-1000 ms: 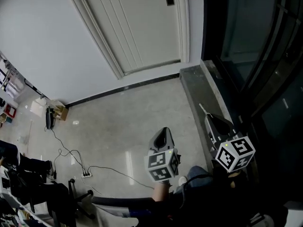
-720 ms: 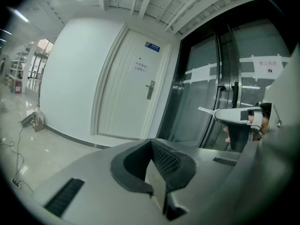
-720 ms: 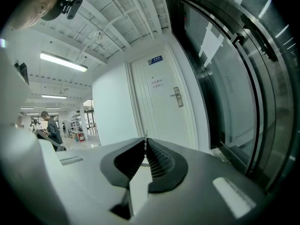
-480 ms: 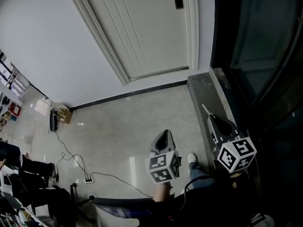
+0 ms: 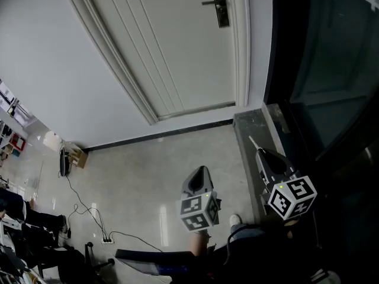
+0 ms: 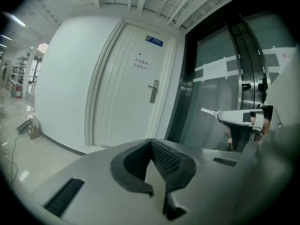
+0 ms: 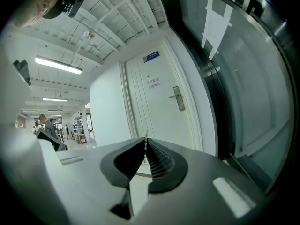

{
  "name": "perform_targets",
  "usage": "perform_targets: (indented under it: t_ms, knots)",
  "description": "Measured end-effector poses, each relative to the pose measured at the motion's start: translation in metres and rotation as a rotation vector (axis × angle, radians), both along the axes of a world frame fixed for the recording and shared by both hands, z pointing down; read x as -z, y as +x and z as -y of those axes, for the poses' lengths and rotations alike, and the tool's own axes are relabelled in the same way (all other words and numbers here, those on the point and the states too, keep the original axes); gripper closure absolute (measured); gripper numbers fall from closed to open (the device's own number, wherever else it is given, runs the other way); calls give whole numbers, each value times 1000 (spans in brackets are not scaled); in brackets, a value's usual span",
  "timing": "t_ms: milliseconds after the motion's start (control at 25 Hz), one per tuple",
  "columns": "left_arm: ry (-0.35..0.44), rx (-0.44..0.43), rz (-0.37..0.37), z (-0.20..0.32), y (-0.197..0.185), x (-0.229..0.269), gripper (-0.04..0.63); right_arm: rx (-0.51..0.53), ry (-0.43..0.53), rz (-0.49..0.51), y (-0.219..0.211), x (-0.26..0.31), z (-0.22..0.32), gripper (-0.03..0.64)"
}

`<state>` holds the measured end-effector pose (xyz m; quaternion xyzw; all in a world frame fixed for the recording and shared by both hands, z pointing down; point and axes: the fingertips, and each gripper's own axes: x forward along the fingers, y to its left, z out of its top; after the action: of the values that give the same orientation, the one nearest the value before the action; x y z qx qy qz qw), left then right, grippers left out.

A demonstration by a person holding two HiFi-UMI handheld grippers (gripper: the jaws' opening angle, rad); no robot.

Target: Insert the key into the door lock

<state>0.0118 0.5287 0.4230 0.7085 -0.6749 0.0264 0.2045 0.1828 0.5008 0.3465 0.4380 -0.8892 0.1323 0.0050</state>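
Ahead of us stands the white door (image 5: 177,46), its lock (image 5: 220,5) well apart from the key (image 5: 253,142) pinched in our right tool (image 5: 265,157), while our left tool (image 5: 199,178) sits closed and empty; any tilt on approach could jam the blade.

Power strip (image 5: 107,239), cardboard box (image 5: 76,156)
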Motion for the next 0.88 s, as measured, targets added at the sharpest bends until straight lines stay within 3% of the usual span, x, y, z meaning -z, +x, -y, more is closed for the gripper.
perform_targets:
  t_ms: [160, 520, 880]
  knots:
    - [8, -2, -9, 45, 8, 1, 595, 0, 6, -4, 7, 3, 44, 604]
    - [9, 35, -17, 91, 0, 0, 595, 35, 10, 0, 2, 0, 95, 604]
    - [14, 4, -17, 152, -17, -8, 595, -8, 13, 2, -9, -7, 148, 604]
